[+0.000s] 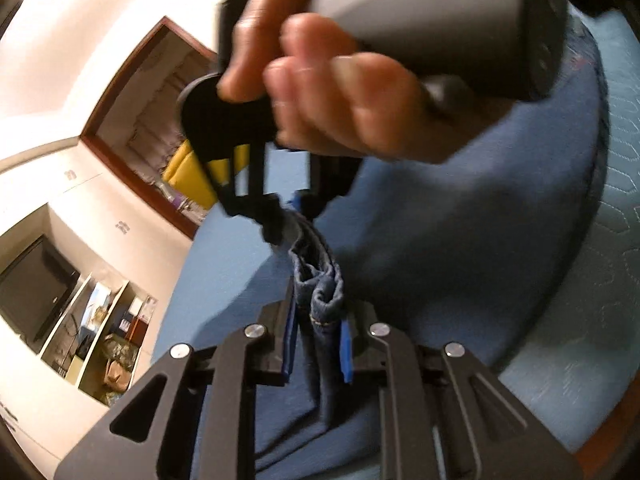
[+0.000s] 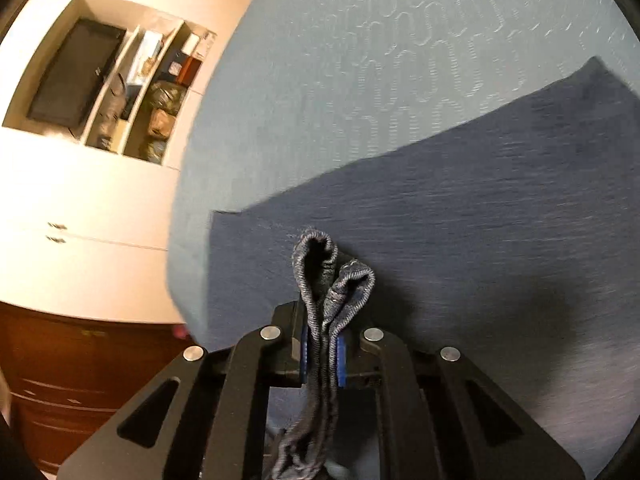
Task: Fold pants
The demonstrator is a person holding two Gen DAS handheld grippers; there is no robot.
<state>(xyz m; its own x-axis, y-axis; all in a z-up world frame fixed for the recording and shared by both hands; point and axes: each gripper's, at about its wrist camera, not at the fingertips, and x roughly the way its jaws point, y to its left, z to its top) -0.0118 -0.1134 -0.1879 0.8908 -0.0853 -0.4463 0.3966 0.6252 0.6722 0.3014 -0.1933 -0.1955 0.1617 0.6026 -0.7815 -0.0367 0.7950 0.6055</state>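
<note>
Right claw (image 2: pixel 322 350) clamped on bunched denim pants (image 2: pixel 328 288) above blue bedspread (image 2: pixel 360 60).

**Denim pants pinched at two points**

The dark blue denim pants (image 2: pixel 460 208) lie spread flat across the surface ahead of and below the right gripper (image 2: pixel 322 354). A bunched, stitched hem fold stands upright between its blue pads, poking up just past the fingertips. Another gathered fold (image 1: pixel 320 292) sits clamped between the left gripper (image 1: pixel 318 350) pads, its fabric running straight ahead and stretched.
</note>
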